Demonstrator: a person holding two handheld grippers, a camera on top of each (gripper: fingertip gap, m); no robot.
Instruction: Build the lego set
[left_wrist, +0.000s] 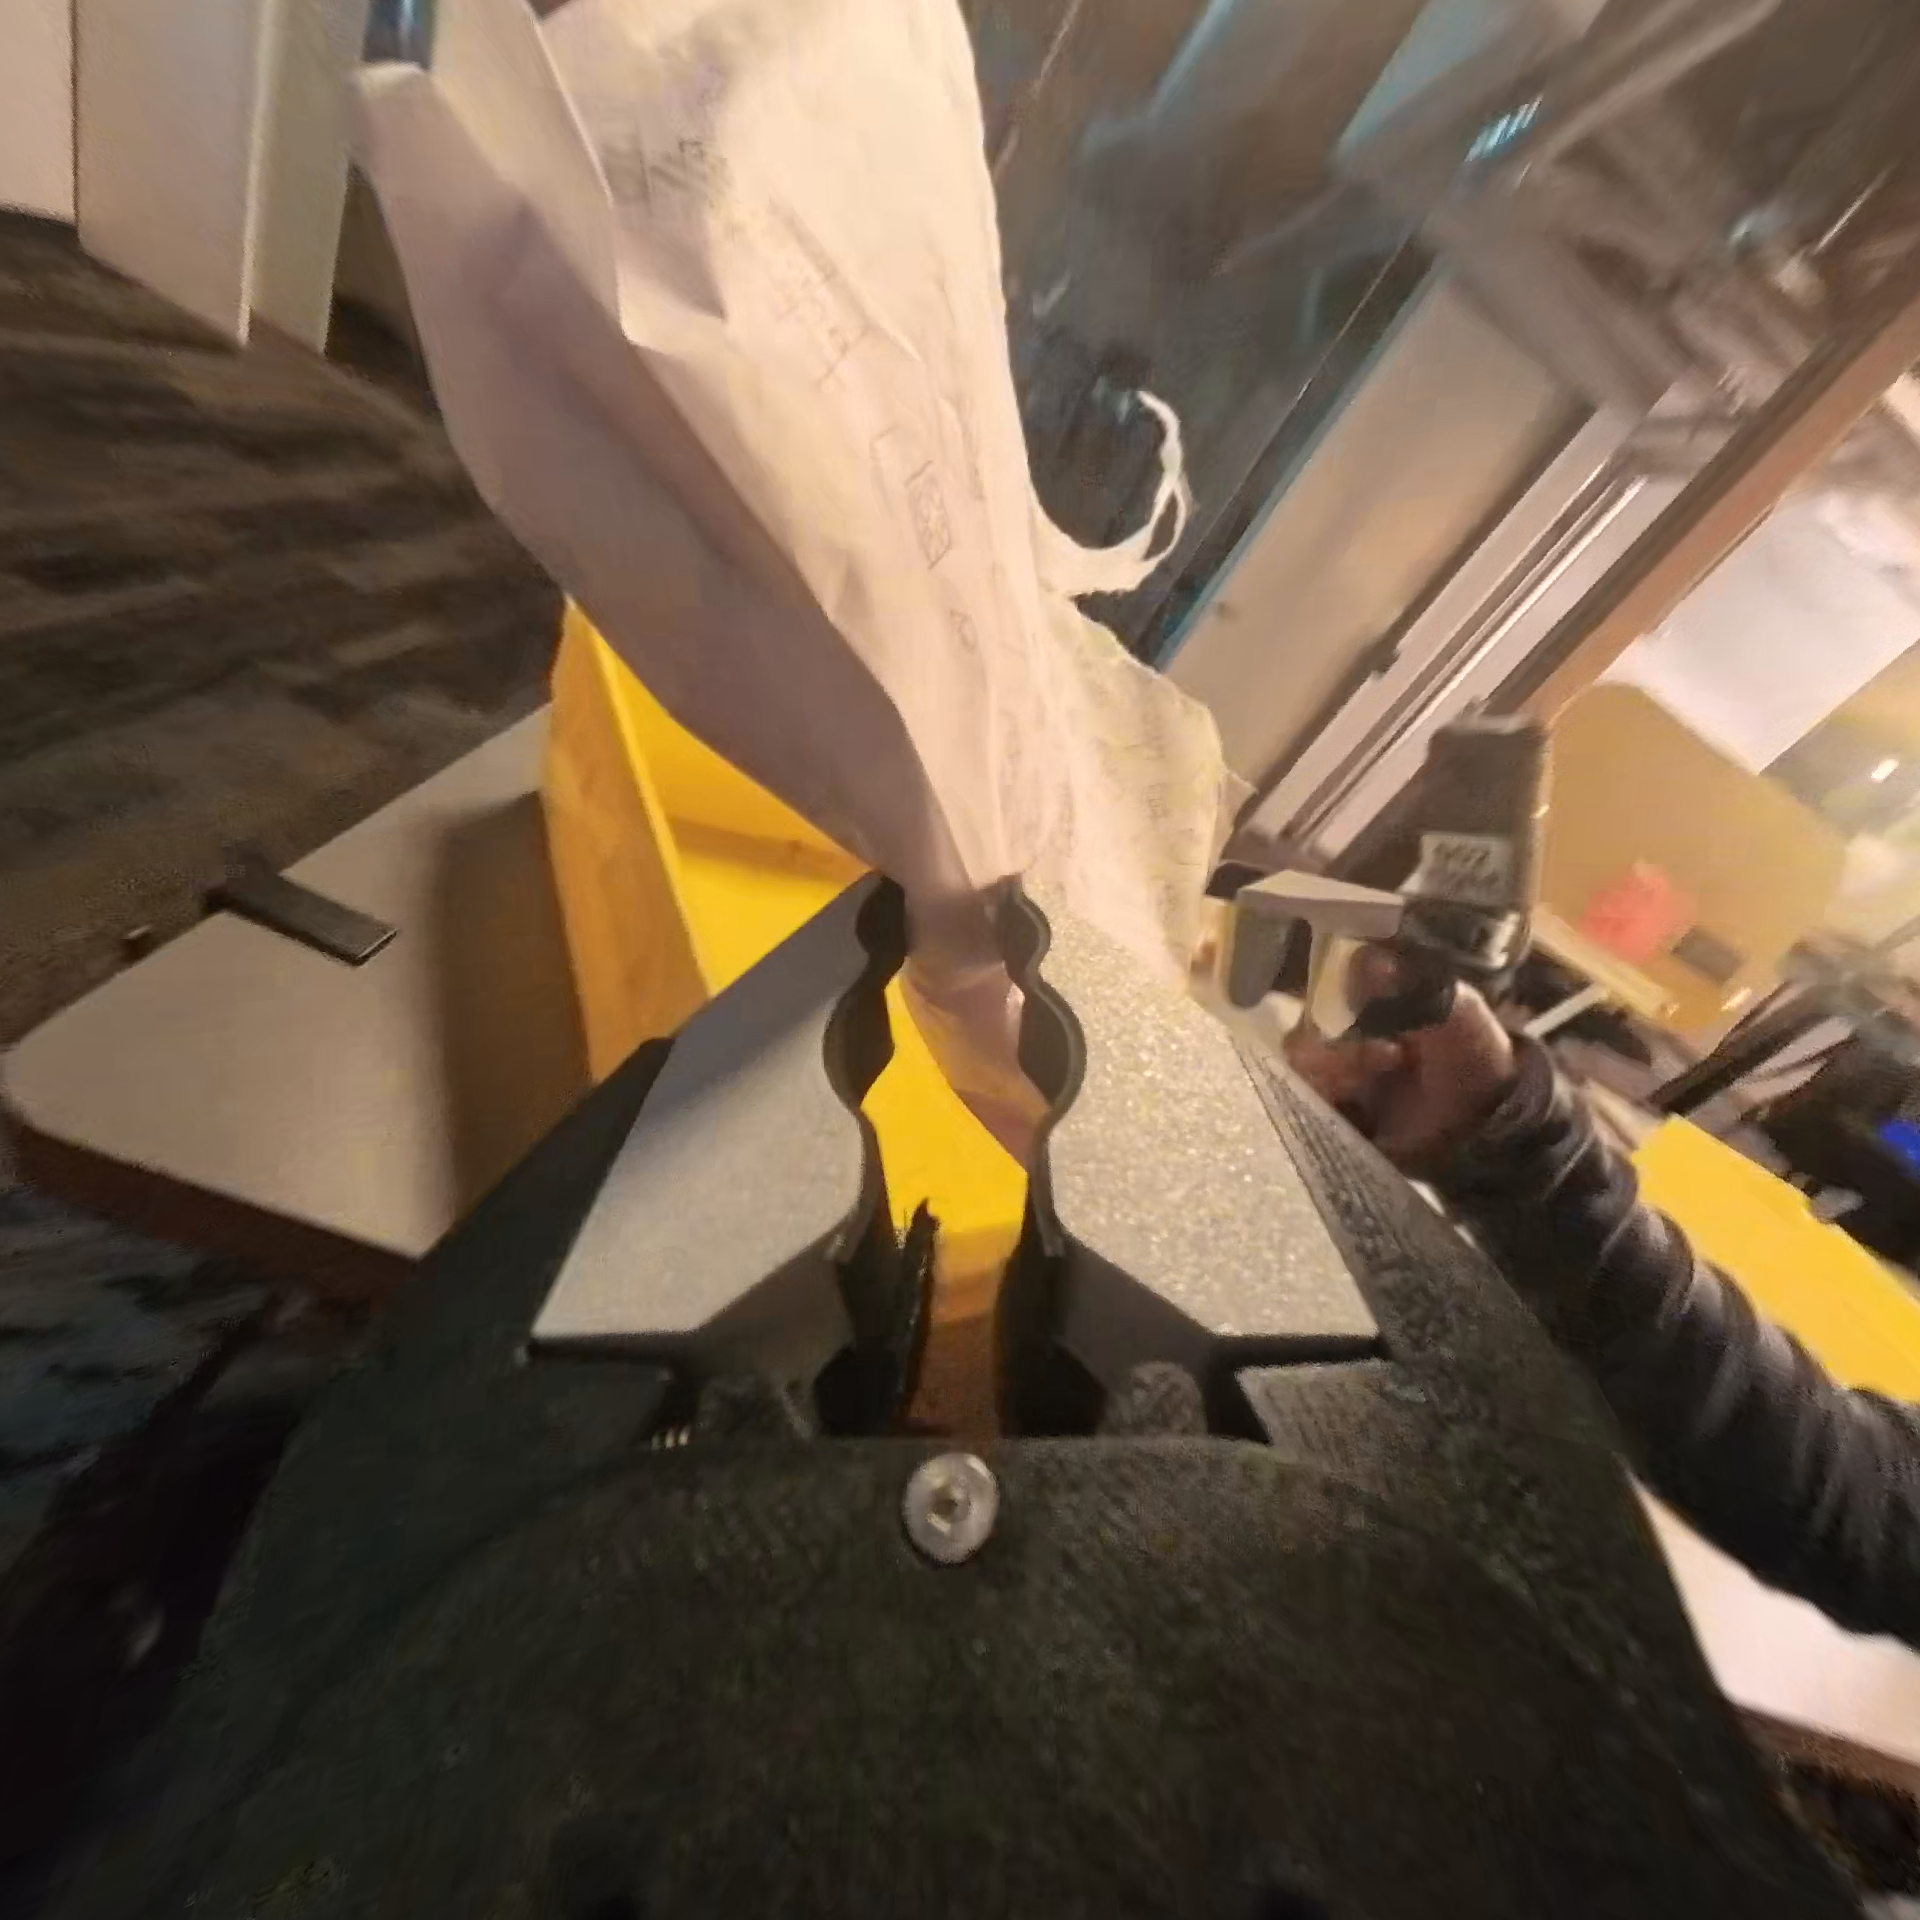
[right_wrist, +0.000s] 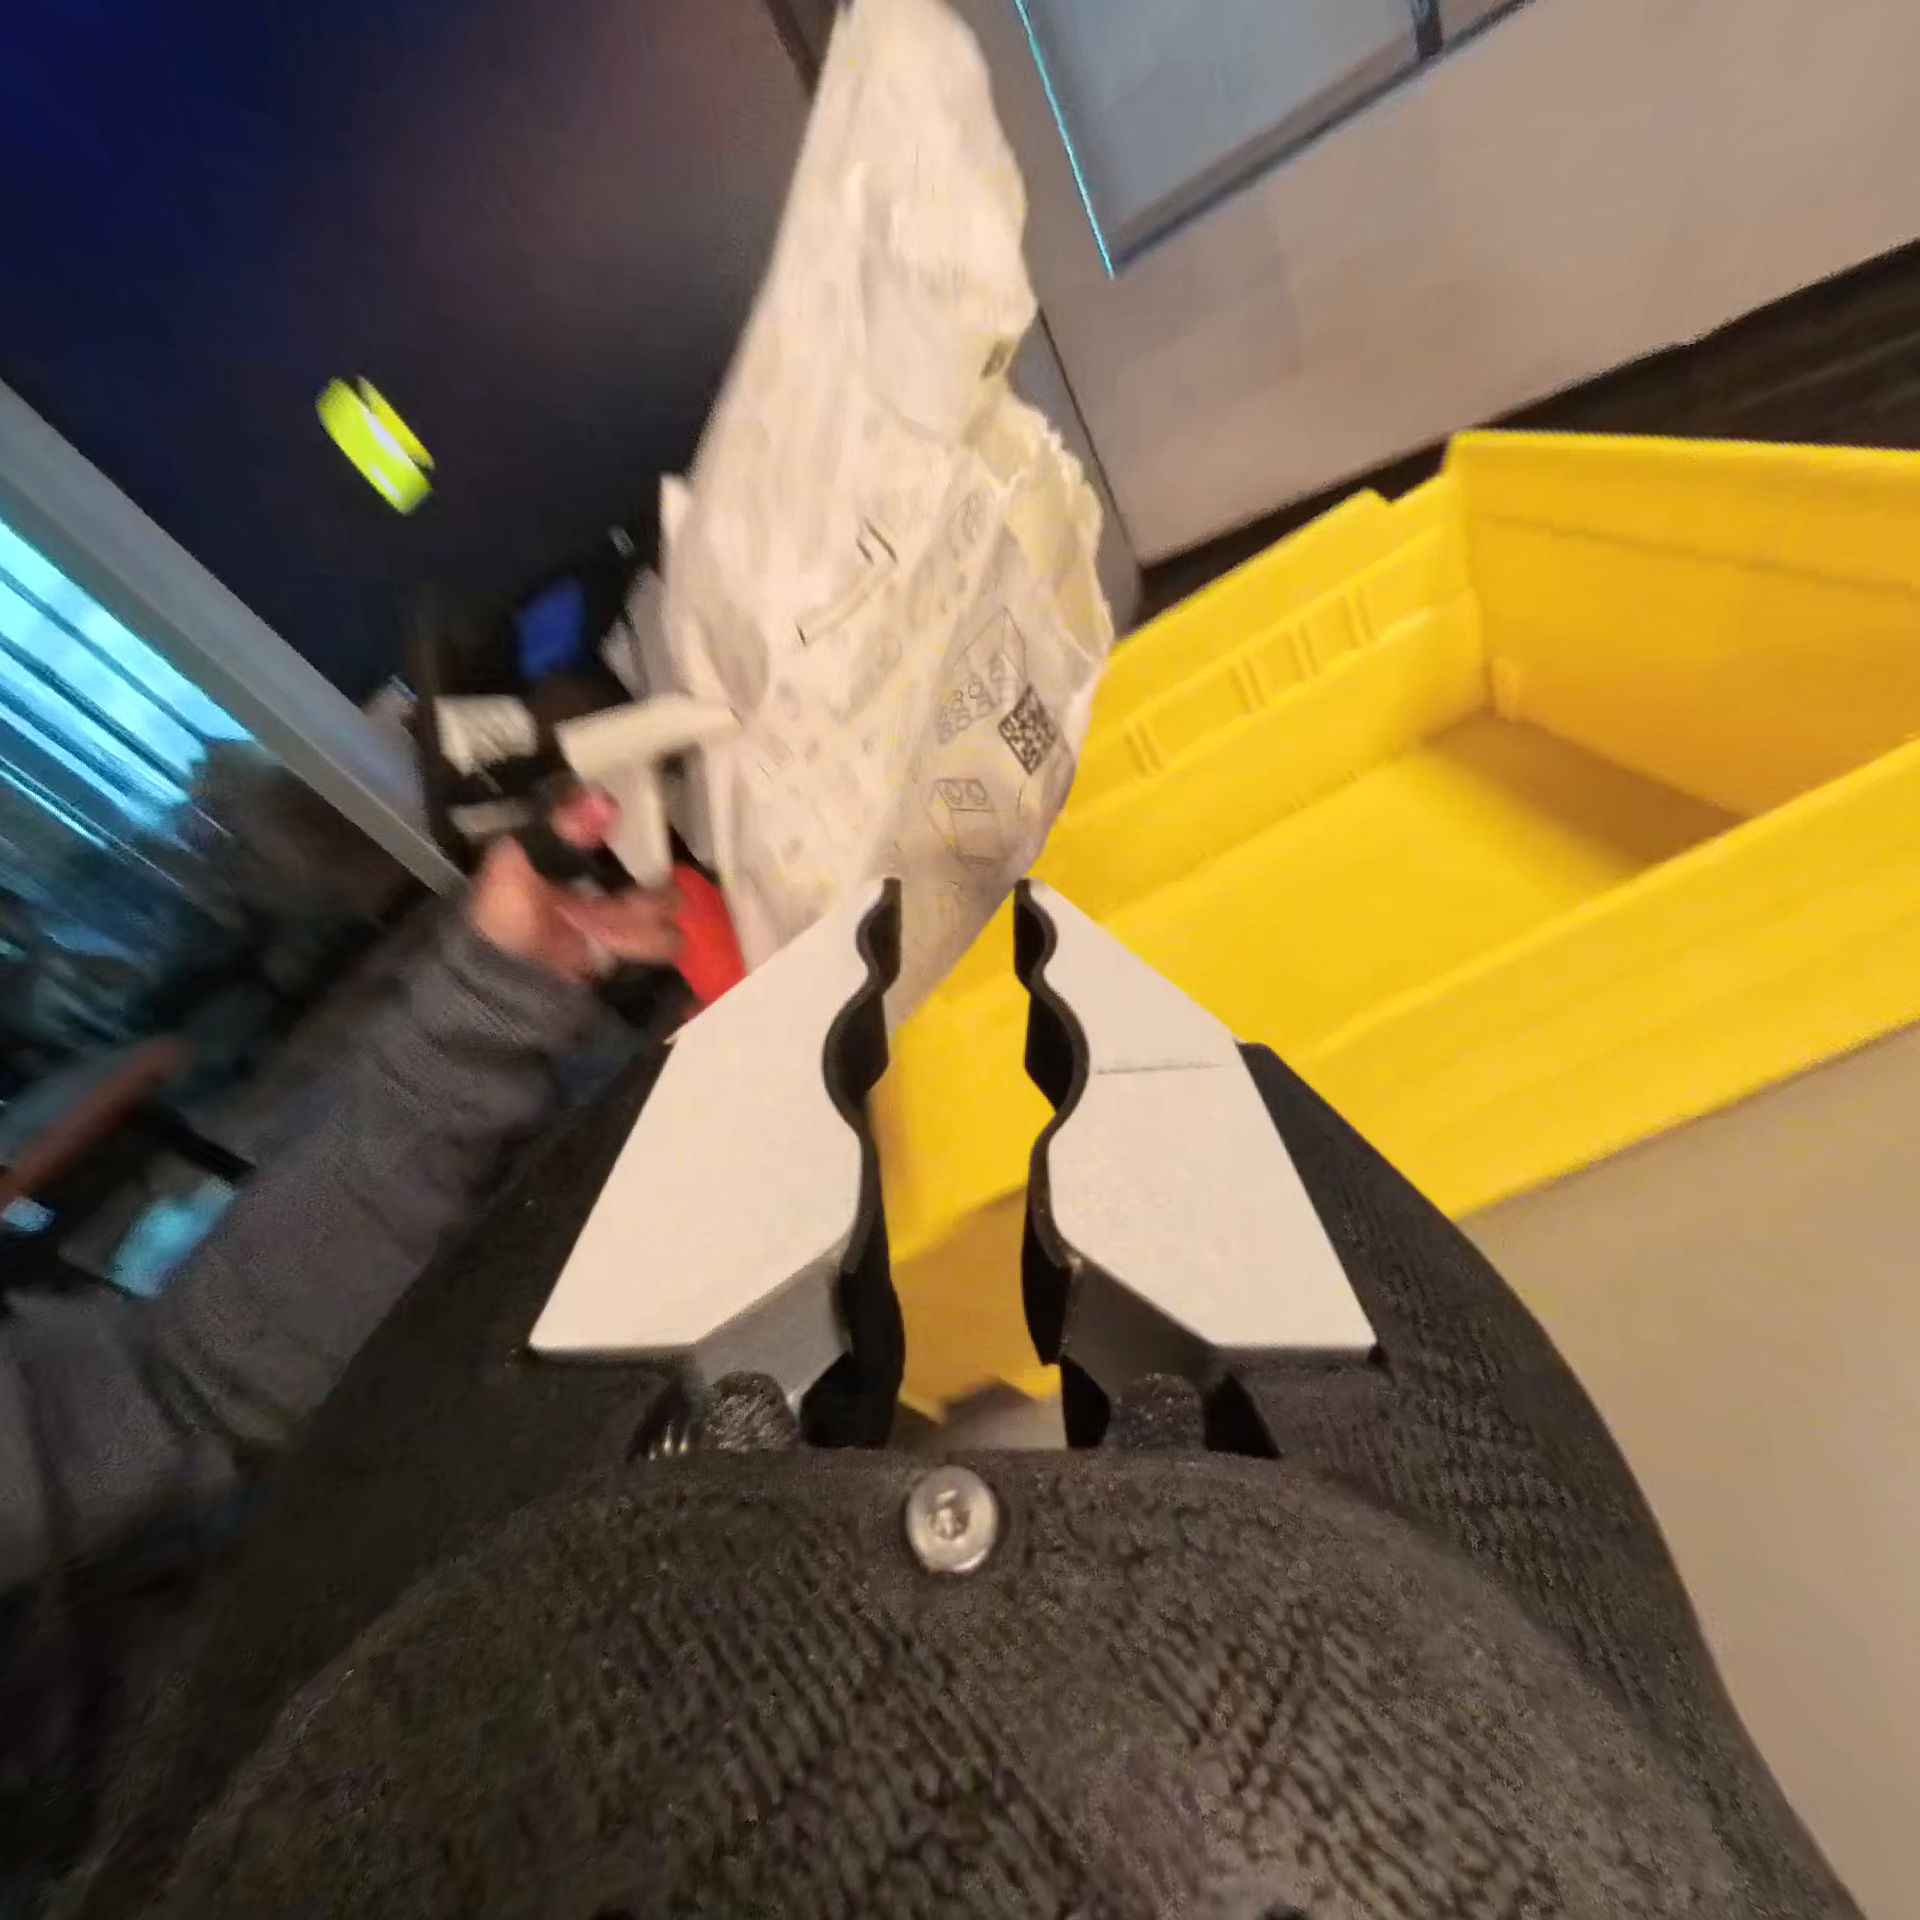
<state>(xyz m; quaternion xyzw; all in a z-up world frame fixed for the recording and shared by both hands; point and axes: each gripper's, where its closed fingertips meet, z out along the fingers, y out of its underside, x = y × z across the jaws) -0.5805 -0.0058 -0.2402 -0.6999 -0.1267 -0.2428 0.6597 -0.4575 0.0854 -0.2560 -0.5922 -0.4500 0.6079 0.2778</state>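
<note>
So, looking at the left gripper (left_wrist: 951, 914) first: clamped on the bunched-up end of a thin whitish printed bag (left_wrist: 790, 468), with both wavy pads squeezing the twisted plastic. Fanning out wide and crinkly past the tips. Hanging right over a yellow bin (left_wrist: 665, 790) that sits on the pale bench (left_wrist: 260, 1039).

Over on the right gripper (right_wrist: 956, 904): fingers (right_wrist: 758, 1091) apart, not closed on anything. Just a corner of that same bag (right_wrist: 894, 582) poking into the gap, brushing the inner edge of one pad at most, with clear daylight on the other side. Can't call that a hold.

Same yellow bin (right_wrist: 1558, 987) just beyond and below those open tips, interior showing bare from this angle, beige bench (right_wrist: 1714, 1299) alongside.

Also visible off to the side in each view: the other hand on its handle. Pretty blurry all round, so no guessing at the fine print on the bag.
</note>
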